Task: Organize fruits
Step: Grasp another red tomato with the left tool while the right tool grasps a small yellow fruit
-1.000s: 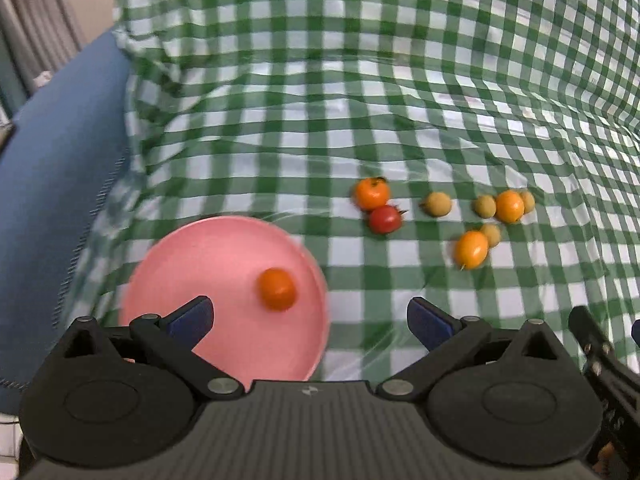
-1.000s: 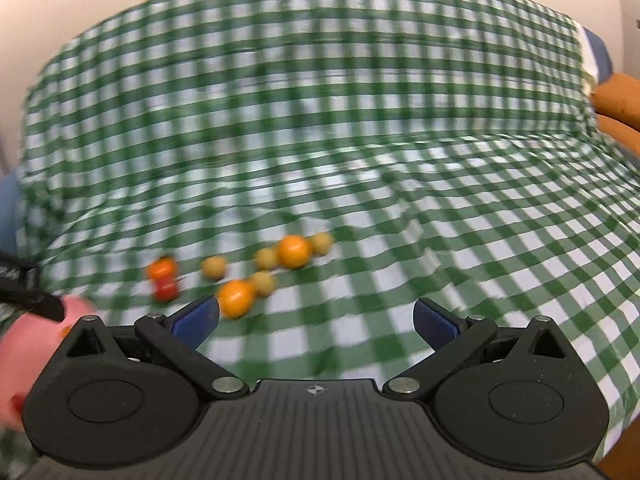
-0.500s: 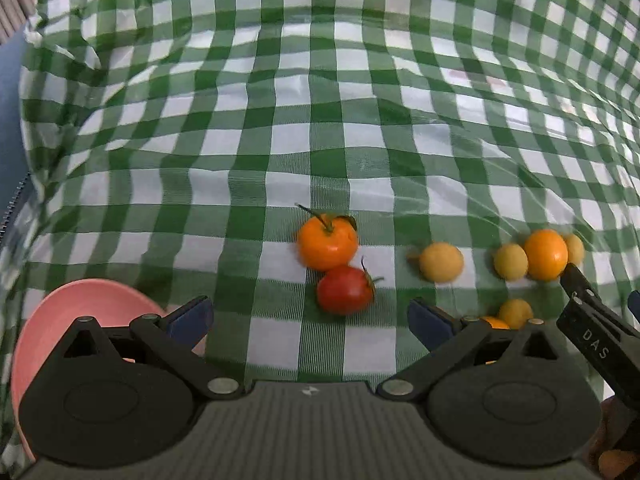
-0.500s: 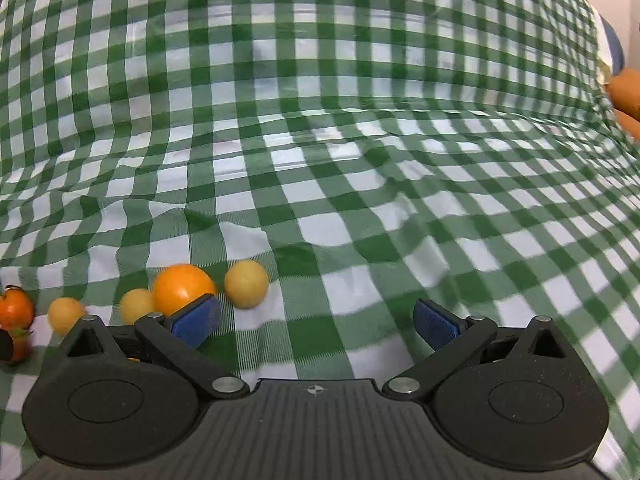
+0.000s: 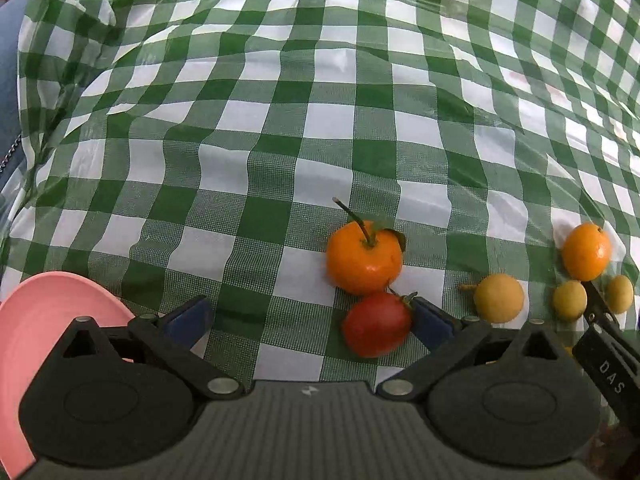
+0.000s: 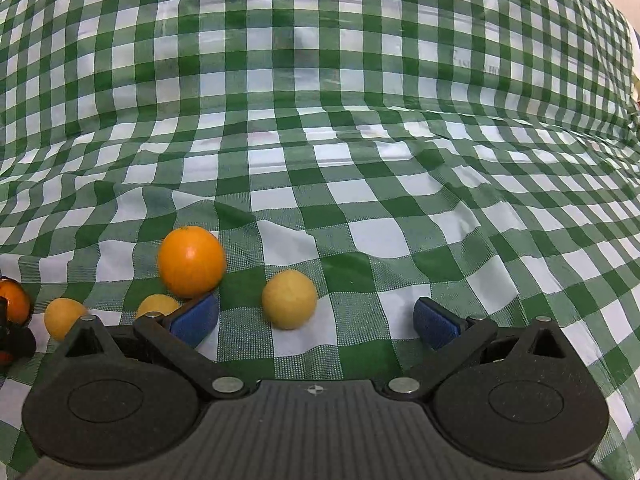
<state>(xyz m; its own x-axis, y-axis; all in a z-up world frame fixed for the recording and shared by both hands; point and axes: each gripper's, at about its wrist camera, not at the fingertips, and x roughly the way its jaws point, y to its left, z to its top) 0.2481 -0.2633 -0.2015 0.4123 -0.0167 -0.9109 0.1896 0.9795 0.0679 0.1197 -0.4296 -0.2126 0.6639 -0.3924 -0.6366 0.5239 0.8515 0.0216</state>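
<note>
In the left wrist view my left gripper (image 5: 308, 322) is open; a red tomato (image 5: 377, 329) lies between its fingers, against the right pad. A stemmed orange (image 5: 364, 257) sits just beyond the tomato. A yellow fruit (image 5: 498, 298), two smaller yellow ones and another orange (image 5: 586, 252) lie to the right. The pink plate (image 5: 36, 320) shows at the lower left. In the right wrist view my right gripper (image 6: 316, 322) is open, with a yellow fruit (image 6: 289, 299) between its fingers. An orange (image 6: 191, 261) and two yellow fruits lie by the left pad.
A wrinkled green and white checked cloth (image 6: 360, 120) covers the whole surface. The right gripper's black tip (image 5: 604, 344) shows at the right edge of the left wrist view. Blue upholstery (image 5: 8, 60) borders the cloth on the far left.
Both grippers have moved forward and down toward the fruit. The tomato now lies between the left fingers, and a yellow fruit lies between the right fingers. The plate has slid out to the left.
</note>
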